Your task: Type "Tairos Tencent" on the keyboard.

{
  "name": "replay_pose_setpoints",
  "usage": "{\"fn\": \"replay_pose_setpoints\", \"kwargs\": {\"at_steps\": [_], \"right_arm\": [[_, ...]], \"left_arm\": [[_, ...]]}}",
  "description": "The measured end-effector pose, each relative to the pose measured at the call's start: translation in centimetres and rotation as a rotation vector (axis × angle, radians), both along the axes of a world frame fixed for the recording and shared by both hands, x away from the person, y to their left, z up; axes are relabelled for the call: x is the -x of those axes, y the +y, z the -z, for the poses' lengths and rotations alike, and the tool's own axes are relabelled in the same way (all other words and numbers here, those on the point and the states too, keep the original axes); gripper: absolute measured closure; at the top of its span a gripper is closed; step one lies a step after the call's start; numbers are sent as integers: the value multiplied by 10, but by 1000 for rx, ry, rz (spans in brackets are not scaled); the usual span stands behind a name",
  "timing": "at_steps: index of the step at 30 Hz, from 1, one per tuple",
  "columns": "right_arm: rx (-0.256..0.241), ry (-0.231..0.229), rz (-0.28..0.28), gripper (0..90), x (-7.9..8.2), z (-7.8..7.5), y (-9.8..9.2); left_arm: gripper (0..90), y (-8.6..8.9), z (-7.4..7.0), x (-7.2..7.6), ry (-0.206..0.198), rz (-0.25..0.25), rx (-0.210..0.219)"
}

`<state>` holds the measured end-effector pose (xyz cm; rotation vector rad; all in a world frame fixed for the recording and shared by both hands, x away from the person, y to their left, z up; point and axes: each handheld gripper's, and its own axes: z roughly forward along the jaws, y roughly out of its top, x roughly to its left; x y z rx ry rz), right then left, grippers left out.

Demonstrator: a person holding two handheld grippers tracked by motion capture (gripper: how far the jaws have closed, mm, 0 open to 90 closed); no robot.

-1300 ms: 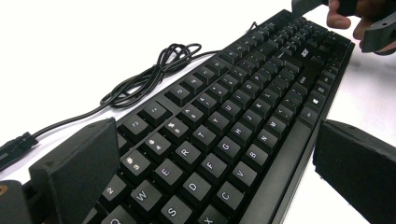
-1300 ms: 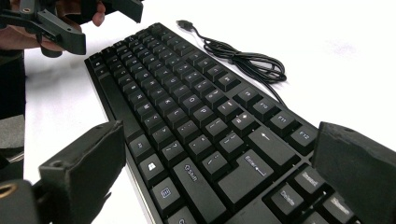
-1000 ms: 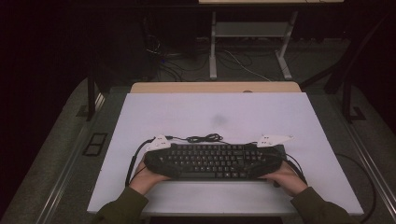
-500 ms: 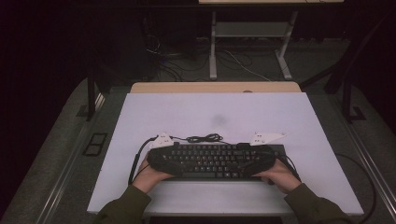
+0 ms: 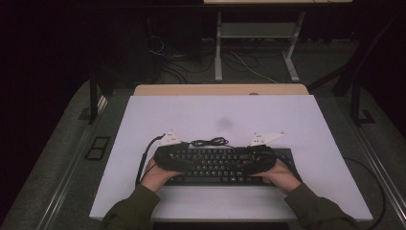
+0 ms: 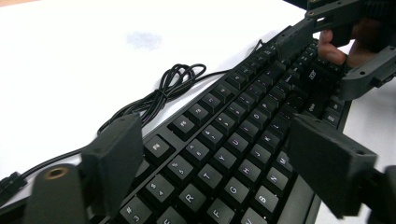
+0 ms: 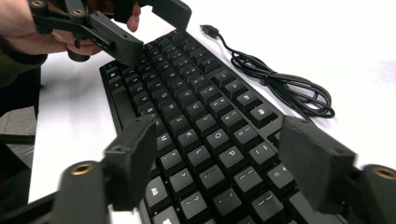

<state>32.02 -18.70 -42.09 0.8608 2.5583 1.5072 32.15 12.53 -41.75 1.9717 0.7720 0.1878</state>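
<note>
A black keyboard (image 5: 218, 165) lies near the front of the white table, its keys facing up. Its black cable (image 5: 209, 142) is coiled just behind it. My left gripper (image 5: 178, 160) hovers over the keyboard's left part, jaws wide open above the keys (image 6: 219, 144) with nothing held. My right gripper (image 5: 253, 163) hovers over the right part, also open over the keys (image 7: 222, 144). The coiled cable (image 6: 173, 84) lies on the table beyond the keyboard (image 6: 243, 140). The right gripper view shows the keyboard (image 7: 201, 126), the cable (image 7: 280, 86) and its USB plug (image 7: 210, 30).
The white table top (image 5: 220, 112) stretches bare behind the keyboard, with a faint grey smudge (image 5: 224, 123). A wooden table edge (image 5: 220, 89) sits at the back. Each gripper view shows the other hand and gripper (image 6: 355, 46) (image 7: 107, 28) farther along the keyboard.
Both hands have moved inward from the keyboard's ends, so the grippers now hang over the keys. The keyboard and cable lie about where they were.
</note>
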Motion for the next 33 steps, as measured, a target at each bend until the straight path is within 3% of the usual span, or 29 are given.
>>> {"fn": "replay_pose_setpoints", "kwargs": {"at_steps": [3,6,10,13,14,19,33], "right_arm": [[-2,-2,1,351,-1,0,0],[19,-10,-6,477,1,2,2],[39,-10,-21,643,3,3,3],[47,-1,-30,707,3,4,2],[58,2,-44,771,4,5,3],[78,13,-74,894,4,7,0],[122,22,-115,895,9,10,-12]], "left_arm": [[241,-4,1,-2,0,7,-17],[283,-8,2,-4,5,8,-20],[275,-10,2,-3,0,5,-16],[271,-10,3,-2,-1,3,-10],[274,-10,3,-2,-3,7,-15],[270,-10,3,-1,-4,8,-23],[268,-9,5,0,-6,5,-30]]}}
